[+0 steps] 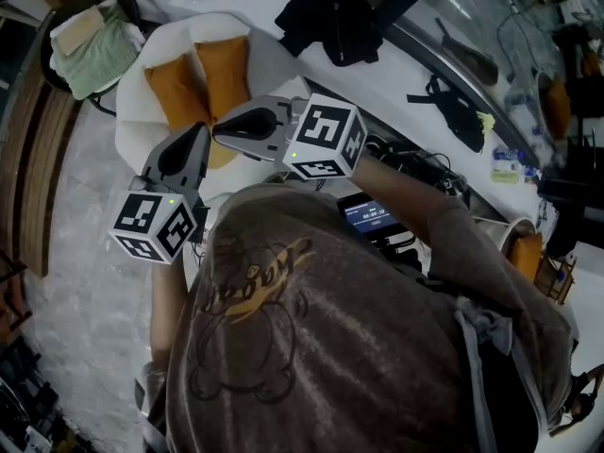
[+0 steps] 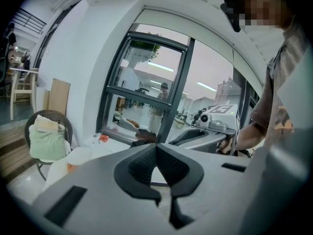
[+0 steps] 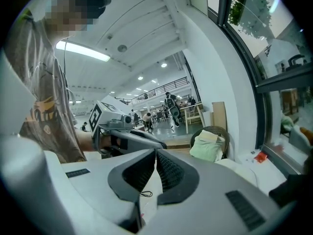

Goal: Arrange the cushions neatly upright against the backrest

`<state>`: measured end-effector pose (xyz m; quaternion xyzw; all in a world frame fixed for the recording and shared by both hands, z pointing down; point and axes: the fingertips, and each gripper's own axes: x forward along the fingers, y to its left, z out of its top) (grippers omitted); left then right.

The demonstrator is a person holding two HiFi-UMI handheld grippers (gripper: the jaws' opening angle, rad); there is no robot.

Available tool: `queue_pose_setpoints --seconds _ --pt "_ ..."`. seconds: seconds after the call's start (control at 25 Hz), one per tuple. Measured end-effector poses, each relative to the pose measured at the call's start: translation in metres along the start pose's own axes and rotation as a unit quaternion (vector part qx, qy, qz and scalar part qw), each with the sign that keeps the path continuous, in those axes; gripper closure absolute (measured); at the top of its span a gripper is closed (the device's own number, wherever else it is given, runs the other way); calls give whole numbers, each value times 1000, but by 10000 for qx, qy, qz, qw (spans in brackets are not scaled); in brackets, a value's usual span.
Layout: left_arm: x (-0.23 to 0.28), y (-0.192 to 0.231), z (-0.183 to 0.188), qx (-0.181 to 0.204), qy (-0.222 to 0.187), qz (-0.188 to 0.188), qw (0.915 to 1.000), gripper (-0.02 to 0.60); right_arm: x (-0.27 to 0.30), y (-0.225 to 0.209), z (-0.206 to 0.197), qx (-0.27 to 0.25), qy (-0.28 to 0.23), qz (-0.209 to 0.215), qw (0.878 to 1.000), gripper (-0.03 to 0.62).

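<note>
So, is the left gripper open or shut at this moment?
Shut. In its own view the left gripper has both jaws meeting at the tips, and nothing sits between them.

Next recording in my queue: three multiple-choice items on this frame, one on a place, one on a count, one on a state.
1. The orange cushions rest on: A a white armchair; B a bed; C a shelf.
2. Orange cushions on that armchair: A one; B two; C four.
3. The left gripper and right gripper are: A both shut, empty; B both open; C gripping a cushion.
Answers: A, white seat surrounds them; B, two sit side by side; A, pads meet with nothing between.
</note>
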<state>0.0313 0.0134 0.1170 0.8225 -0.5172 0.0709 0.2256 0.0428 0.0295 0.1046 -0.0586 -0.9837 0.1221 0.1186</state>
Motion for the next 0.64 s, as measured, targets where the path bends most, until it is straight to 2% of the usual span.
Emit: queue_pose_setpoints --seconds 0.64 --pt "9 15 -8 -116 111 2 9999 575 5 -19 -1 2 66 -104 9999 568"
